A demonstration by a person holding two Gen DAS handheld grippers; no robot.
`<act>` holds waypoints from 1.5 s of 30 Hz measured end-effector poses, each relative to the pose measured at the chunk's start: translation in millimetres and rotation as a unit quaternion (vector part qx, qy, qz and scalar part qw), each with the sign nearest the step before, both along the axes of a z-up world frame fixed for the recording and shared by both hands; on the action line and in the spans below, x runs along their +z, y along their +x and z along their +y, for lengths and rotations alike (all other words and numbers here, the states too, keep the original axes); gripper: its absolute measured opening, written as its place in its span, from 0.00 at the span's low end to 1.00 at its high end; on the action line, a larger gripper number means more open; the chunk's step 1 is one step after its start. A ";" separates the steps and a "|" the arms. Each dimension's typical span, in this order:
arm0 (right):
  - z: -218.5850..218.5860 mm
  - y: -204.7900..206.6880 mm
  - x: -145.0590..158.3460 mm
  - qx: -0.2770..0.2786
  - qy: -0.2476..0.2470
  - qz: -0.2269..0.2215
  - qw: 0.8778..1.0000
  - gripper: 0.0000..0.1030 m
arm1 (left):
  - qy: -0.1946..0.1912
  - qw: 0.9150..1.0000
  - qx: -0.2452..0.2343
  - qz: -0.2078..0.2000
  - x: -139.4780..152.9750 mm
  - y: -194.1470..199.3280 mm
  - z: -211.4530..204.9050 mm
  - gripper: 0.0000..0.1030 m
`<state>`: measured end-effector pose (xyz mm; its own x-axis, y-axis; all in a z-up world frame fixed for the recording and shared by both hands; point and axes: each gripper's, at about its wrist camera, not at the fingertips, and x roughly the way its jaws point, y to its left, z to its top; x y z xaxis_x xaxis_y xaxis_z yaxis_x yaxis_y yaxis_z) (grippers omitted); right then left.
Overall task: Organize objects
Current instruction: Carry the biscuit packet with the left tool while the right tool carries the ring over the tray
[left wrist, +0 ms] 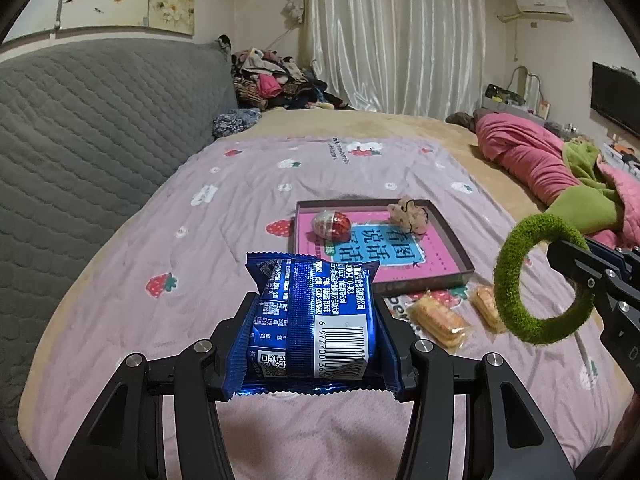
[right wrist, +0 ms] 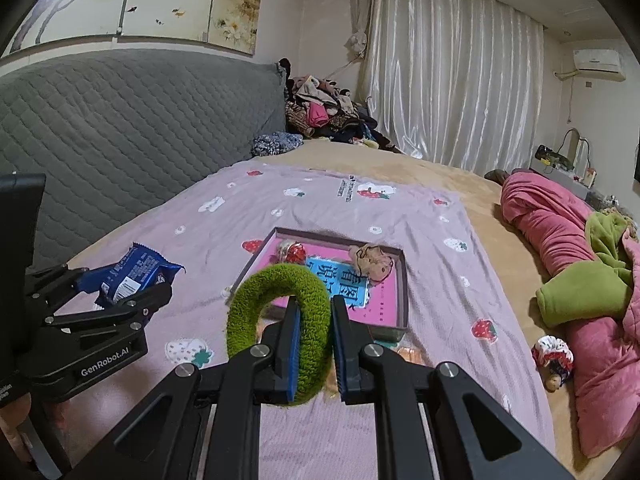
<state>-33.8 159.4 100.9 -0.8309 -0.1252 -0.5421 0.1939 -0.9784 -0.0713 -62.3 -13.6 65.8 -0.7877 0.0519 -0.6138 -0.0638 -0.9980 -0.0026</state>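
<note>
Blue foil snack packet point(left wrist: 314, 320): clamped in left gripper point(left wrist: 316, 344), above the bed.
Green fuzzy ring point(right wrist: 280, 328): pinched by right gripper point(right wrist: 314, 344).
Tray point(left wrist: 456, 248): holds foil egg point(left wrist: 332, 226), beige scrunchie point(left wrist: 410, 216).
Left: two yellow wafer packs point(left wrist: 438, 320) lie beside tray.

Both views are evenly and rather dimly lit by soft indoor light, with a pinkish-grey cast. The white curtain point(left wrist: 394, 36) glows with satin sheen, brightest in the room. Shadows on the bed point(left wrist: 256, 184) are faint and diffuse. The blue snack packet point(left wrist: 316, 320) throws small foil glints. Fisheye bending curves everything toward black vignetted corners. Focus is fairly sharp centrally, softer beyond the curtain.
</note>
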 end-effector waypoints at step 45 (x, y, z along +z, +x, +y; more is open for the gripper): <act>32.6 -185.3 -18.6 -0.036 -0.012 -0.012 0.999 0.14 | 0.016 0.999 0.007 -0.036 -38.7 -207.4 15.6 0.54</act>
